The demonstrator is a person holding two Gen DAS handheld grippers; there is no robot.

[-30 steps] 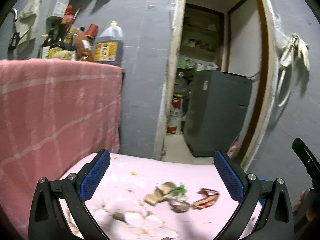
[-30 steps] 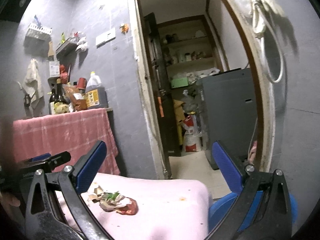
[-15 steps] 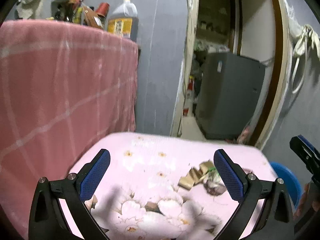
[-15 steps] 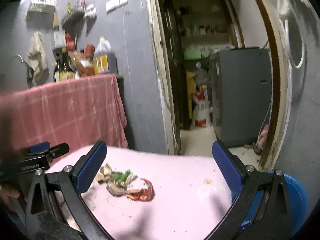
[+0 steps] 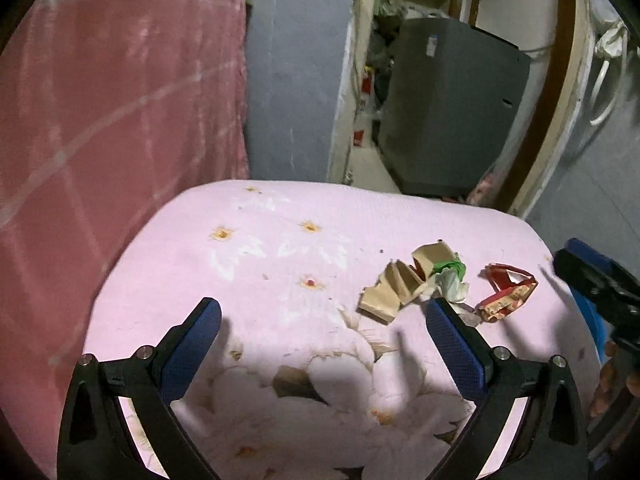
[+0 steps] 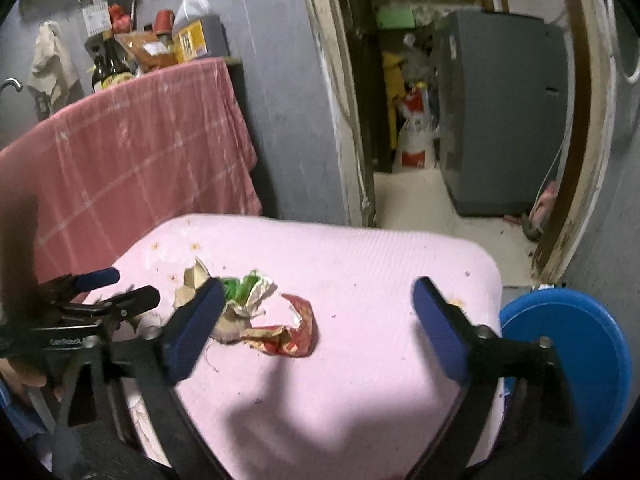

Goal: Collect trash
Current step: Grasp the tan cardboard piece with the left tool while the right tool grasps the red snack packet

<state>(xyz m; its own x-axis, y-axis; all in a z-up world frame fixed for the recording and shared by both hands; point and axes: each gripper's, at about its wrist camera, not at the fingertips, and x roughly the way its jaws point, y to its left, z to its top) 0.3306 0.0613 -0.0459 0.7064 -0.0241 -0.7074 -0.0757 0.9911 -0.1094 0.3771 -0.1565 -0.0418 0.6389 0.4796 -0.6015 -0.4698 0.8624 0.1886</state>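
Trash (image 6: pixel 256 312) is lying bunched toward the tabletop's (image 5: pixel 280 240) left edge, so I am narrowing the right gripper's (image 6: pixel 316 320) empty fingers over it while the left gripper's (image 5: pixel 324 332) fingers are hanging released beside it.

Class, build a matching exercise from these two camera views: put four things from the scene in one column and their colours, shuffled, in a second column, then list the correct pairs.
Things:
1. crumpled wrapper
2. round lid
3. hanging cloth
4. folded cardboard scrap

Colours:
A. blue
B. tan
C. red
D. pink with pale check lines

Pairs: 1-C, 2-A, 3-D, 4-B
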